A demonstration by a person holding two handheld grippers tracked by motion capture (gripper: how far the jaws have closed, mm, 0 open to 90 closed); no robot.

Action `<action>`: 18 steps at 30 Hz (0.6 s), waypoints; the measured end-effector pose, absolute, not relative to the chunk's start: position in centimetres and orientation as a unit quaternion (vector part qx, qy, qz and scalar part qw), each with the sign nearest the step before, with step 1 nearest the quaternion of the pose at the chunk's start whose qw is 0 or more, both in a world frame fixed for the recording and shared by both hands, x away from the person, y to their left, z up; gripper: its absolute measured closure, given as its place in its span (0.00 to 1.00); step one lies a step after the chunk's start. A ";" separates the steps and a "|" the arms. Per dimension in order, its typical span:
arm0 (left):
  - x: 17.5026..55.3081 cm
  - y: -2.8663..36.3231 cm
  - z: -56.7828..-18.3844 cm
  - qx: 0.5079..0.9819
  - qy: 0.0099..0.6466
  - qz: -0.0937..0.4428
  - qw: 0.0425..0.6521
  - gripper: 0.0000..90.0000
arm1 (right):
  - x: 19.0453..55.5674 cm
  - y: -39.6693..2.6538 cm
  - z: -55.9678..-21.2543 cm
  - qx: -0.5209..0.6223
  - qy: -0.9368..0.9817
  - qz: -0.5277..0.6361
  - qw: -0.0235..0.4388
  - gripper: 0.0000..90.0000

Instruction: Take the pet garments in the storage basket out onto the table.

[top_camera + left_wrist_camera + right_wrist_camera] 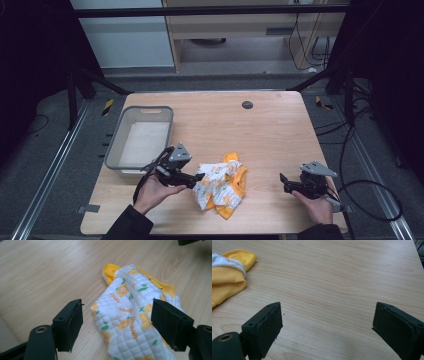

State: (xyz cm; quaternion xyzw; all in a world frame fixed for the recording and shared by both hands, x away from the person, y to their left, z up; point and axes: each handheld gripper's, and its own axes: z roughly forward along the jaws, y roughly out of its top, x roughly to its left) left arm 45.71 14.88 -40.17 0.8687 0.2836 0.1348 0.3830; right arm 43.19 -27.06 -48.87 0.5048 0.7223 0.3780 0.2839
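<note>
The left gripper (199, 177) gapes at the crumpled cloth (221, 189), seemingly ready to pinch it for the bin (116, 150), while the right gripper (283, 183) waits open aside.

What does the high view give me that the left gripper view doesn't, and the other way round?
High view alone: the grey bin at the table's left, the right claw standing open over bare wood, and both of the person's hands. Left gripper view alone: the garment's quilted stitching, its orange flower print, and the cloth lying between the open jaws, unpressed. Both share: the crumpled white and yellow garment on the wooden table, with the left claw at it.
</note>
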 end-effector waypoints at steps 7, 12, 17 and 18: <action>44.7 17.9 -40.6 0.836 0.321 0.163 0.414 0.28 | 43.1 -27.1 -48.9 0.507 0.721 0.379 0.282 0.10; 43.7 19.8 -41.5 0.811 0.349 0.186 0.431 0.30 | 43.1 -27.0 -48.9 0.506 0.722 0.378 0.282 0.10; 42.8 21.3 -42.5 0.796 0.366 0.200 0.437 0.31 | 43.1 -27.0 -49.0 0.507 0.722 0.378 0.281 0.10; 42.7 21.5 -42.6 0.794 0.370 0.201 0.438 0.32 | 43.1 -27.0 -49.0 0.507 0.722 0.378 0.281 0.10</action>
